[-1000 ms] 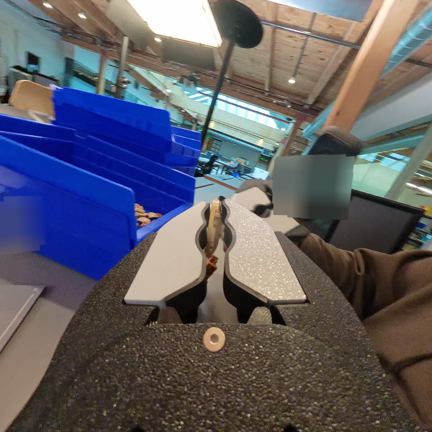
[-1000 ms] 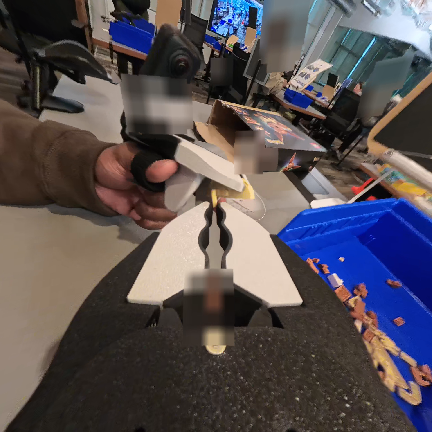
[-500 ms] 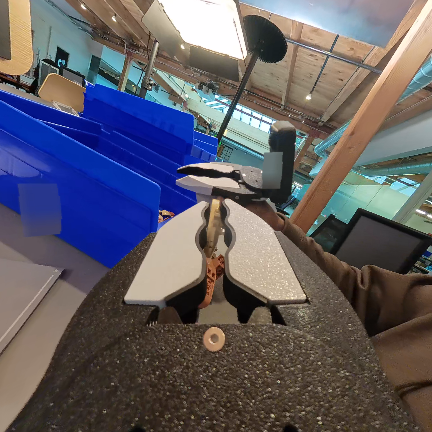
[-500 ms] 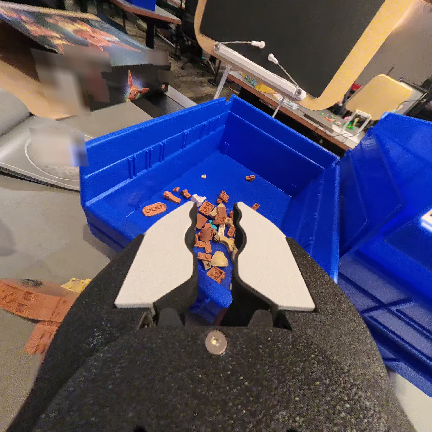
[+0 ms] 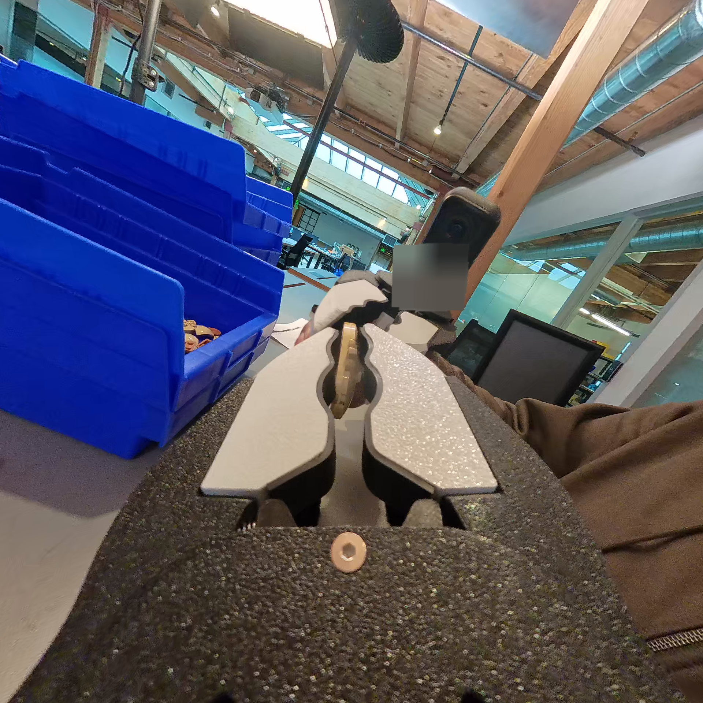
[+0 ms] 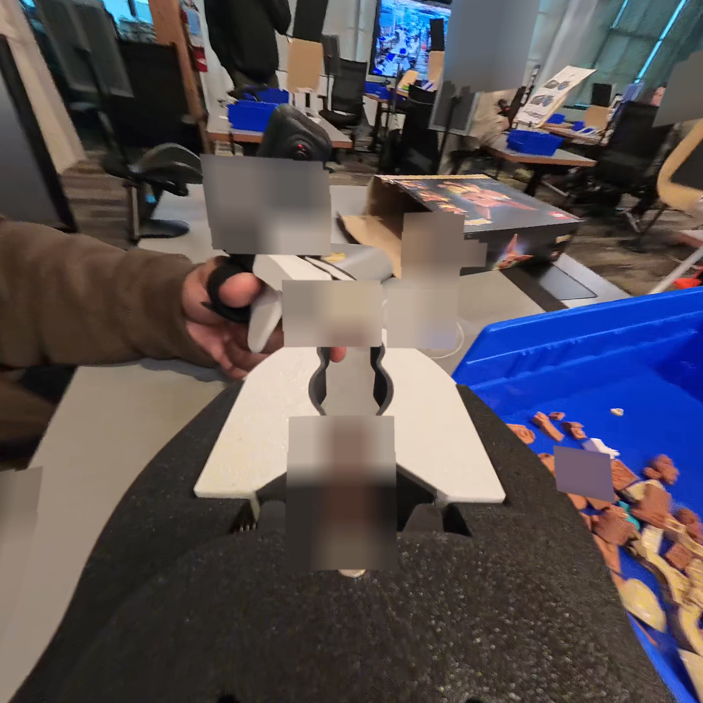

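Note:
My left gripper [image 5: 350, 330] is shut on a thin tan plate [image 5: 344, 365] that stands edge-on between its pads, held above the grey table [image 5: 45, 532]. My right gripper [image 6: 348, 353] faces it at close range with its fingers apart. Grey table and a fingertip of the hand show between them, and its tips are behind a blur patch. In the left wrist view the right gripper's fingers [image 5: 342, 300] stand apart just beyond the plate's far end. I cannot tell whether they touch it. A hand [image 6: 220, 327] holds the left gripper.
A blue bin [image 6: 570, 342] with several reddish-brown and tan pieces [image 6: 646, 506] stands at the right. It also shows in the left wrist view [image 5: 114, 342], with stacked blue bins [image 5: 133, 159] behind. A printed cardboard box [image 6: 494, 213] lies farther back. A dark monitor [image 5: 532, 361] stands at the right. Less than 4 cm separates the two grippers' tips.
My right gripper swung from above the blue bin, jaws wide, back to face the left gripper, and its jaws narrowed. The reddish-brown piece seen under the tan plate earlier no longer shows.

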A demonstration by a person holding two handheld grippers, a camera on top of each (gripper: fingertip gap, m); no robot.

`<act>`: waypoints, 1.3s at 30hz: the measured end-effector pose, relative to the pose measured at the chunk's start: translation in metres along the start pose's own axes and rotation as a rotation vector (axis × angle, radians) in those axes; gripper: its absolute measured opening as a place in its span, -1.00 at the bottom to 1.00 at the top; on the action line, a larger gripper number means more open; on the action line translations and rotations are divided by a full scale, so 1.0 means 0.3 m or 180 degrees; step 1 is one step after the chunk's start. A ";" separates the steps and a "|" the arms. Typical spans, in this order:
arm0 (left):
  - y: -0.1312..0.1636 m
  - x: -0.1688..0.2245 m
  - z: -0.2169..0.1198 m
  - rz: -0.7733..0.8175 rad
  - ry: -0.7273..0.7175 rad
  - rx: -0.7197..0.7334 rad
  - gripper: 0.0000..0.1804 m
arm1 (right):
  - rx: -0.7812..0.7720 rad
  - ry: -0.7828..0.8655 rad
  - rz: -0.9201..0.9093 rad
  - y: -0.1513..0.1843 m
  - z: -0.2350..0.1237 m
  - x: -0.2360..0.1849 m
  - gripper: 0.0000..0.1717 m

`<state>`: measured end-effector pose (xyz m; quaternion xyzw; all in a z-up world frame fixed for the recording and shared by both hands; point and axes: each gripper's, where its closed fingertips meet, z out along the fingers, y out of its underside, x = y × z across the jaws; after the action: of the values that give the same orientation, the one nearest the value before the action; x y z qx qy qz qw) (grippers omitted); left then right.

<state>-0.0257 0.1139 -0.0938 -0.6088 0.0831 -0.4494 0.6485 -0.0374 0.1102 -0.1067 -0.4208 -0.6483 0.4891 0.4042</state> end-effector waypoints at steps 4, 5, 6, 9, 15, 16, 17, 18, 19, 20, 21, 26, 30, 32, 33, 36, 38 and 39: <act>0.005 -0.002 0.002 0.0031 -0.0016 -0.0032 -0.90 | 0.0104 -0.0146 0.0145 -0.008 -0.009 -0.012 -0.77; 0.010 -0.002 0.003 0.0055 -0.0025 -0.0060 -0.90 | 0.0135 -0.0166 0.0170 -0.013 -0.012 -0.013 -0.79; 0.015 -0.001 0.005 0.0088 -0.0031 -0.0090 -0.90 | 0.0157 -0.0184 0.0187 -0.016 -0.014 -0.015 -0.82; 0.016 0.002 0.007 0.0192 -0.0053 -0.0118 -0.90 | 0.0161 -0.0186 0.0149 -0.014 -0.018 -0.015 -0.86; -0.027 -0.008 -0.006 0.0219 -0.0161 0.0108 -0.82 | 0.0266 -0.0146 0.0219 -0.025 -0.029 -0.004 -0.92; -0.040 -0.010 -0.014 0.0183 -0.0157 0.0178 -0.82 | 0.0313 -0.0094 0.0269 -0.031 -0.033 0.009 -0.92; -0.052 -0.011 -0.021 0.0148 -0.0144 0.0230 -0.82 | 0.0366 -0.0051 0.0339 -0.037 -0.040 0.023 -0.92; -0.060 -0.012 -0.027 0.0116 -0.0136 0.0258 -0.81 | 0.0426 -0.0035 0.0428 -0.043 -0.047 0.036 -0.92; -0.065 -0.014 -0.031 0.0089 -0.0138 0.0267 -0.80 | 0.0492 -0.0036 0.0519 -0.050 -0.055 0.046 -0.92; -0.067 -0.017 -0.034 0.0071 -0.0147 0.0270 -0.79 | 0.0552 -0.0049 0.0599 -0.055 -0.061 0.053 -0.92; -0.068 -0.021 -0.034 0.0070 -0.0172 0.0272 -0.78 | 0.0599 -0.0075 0.0666 -0.059 -0.066 0.057 -0.92; -0.026 -0.023 -0.011 0.0261 -0.0244 0.0057 -0.63 | 0.0831 -0.0349 0.0937 -0.089 -0.073 0.031 -0.93; 0.002 0.003 0.009 0.0437 -0.0157 -0.0047 -0.66 | 0.0941 -0.0596 0.1102 -0.102 -0.066 -0.002 -0.93; 0.000 0.016 0.007 0.0545 -0.0125 -0.0025 -0.77 | 0.0918 -0.0600 0.1082 -0.094 -0.059 -0.005 -0.92; 0.002 0.019 0.005 0.0607 -0.0120 -0.0058 -0.79 | 0.0898 -0.0588 0.1047 -0.092 -0.058 -0.005 -0.92; 0.009 0.007 -0.001 0.0865 -0.0287 -0.0196 -0.86 | 0.0654 -0.0271 0.0661 -0.061 -0.050 0.022 -0.91; 0.006 -0.016 -0.007 0.1194 -0.0574 -0.0293 -0.86 | 0.0344 0.0195 -0.0061 -0.026 -0.050 0.055 -0.87; 0.009 -0.033 -0.012 0.1414 -0.0760 -0.0410 -0.87 | 0.0221 0.0443 -0.0522 -0.019 -0.056 0.068 -0.87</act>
<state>-0.0324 0.1178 -0.1014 -0.6644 0.1660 -0.2148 0.6964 -0.0290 0.1335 -0.0954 -0.3851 -0.6335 0.4462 0.5013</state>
